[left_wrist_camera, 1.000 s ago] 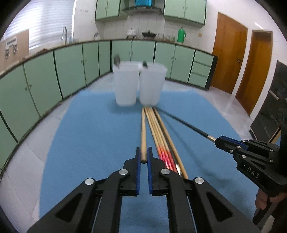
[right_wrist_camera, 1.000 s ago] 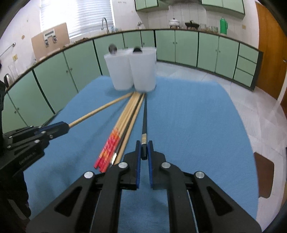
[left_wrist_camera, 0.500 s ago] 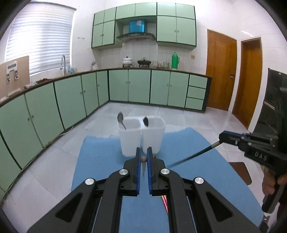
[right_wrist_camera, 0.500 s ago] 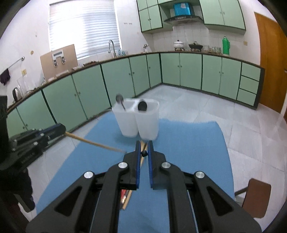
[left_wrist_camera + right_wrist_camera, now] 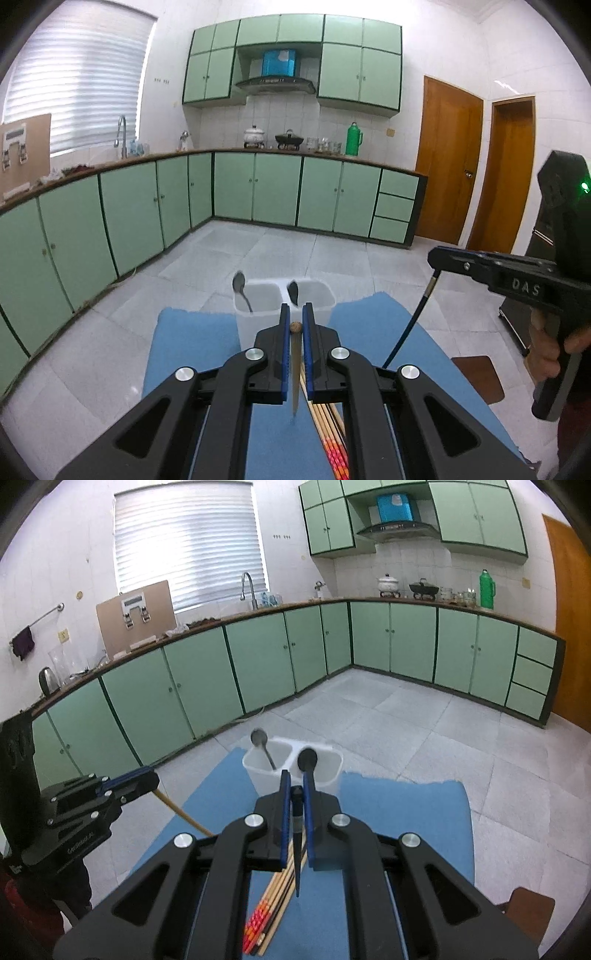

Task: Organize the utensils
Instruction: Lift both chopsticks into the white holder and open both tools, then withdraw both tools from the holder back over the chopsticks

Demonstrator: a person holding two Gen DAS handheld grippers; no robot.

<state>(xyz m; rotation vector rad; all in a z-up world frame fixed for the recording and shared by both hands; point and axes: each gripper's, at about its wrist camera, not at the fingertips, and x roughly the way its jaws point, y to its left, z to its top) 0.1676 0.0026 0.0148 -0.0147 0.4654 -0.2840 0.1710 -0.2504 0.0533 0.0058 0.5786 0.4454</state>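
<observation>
green kitchen cabinets [image 5: 140, 218] ring a blue-covered worktop [image 5: 192, 343]. left tongs [image 5: 293, 325] pinch a wooden chopstick [image 5: 294, 373], right tongs [image 5: 294, 792] pinch a black chopstick [image 5: 297, 849], both hanging tip-down. more chopsticks [image 5: 273, 901] lie before twin white utensil bins [image 5: 291, 766] holding spoons.

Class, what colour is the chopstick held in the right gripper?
Black chopstick; clearest in the right wrist view.

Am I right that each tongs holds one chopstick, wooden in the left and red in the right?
Not quite: the right tongs hold a black chopstick, as the right wrist view shows. The left tongs do hold a wooden chopstick.
</observation>
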